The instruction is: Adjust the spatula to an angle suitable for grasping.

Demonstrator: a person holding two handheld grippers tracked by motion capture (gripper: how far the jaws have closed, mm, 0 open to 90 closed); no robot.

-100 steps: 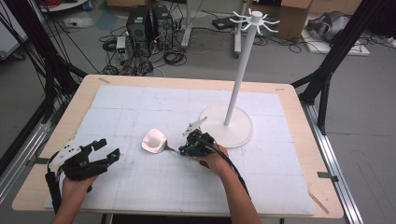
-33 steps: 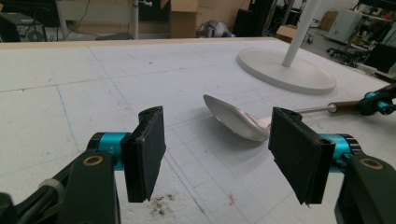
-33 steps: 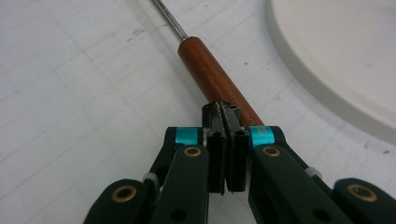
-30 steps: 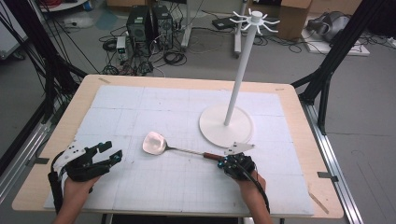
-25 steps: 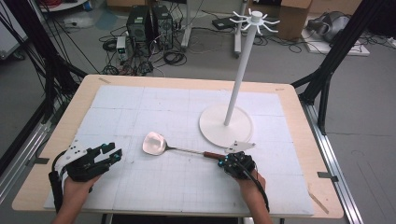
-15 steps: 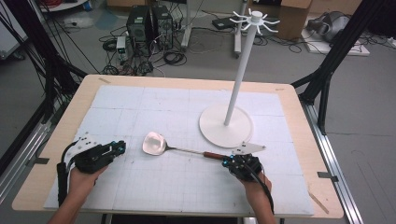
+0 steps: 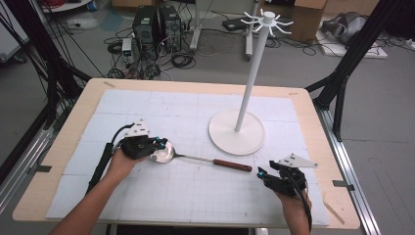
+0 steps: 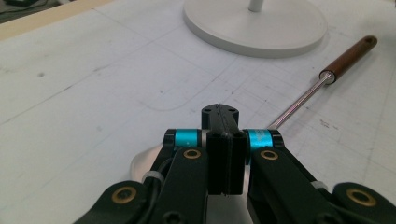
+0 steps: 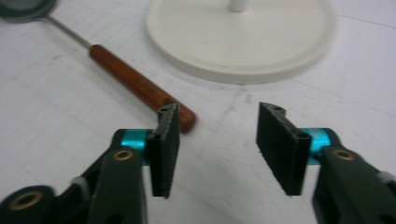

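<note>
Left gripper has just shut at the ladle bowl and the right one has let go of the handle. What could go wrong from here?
1. The left gripper is shut at the rim of the ladle bowl; a thin, curved edge might slip out.
2. The long wooden handle is unsupported, so lifting could swing it into the stand base.
3. The right gripper, its jaws just opened with nothing between them, sits by the handle tip and could nudge it.
</note>
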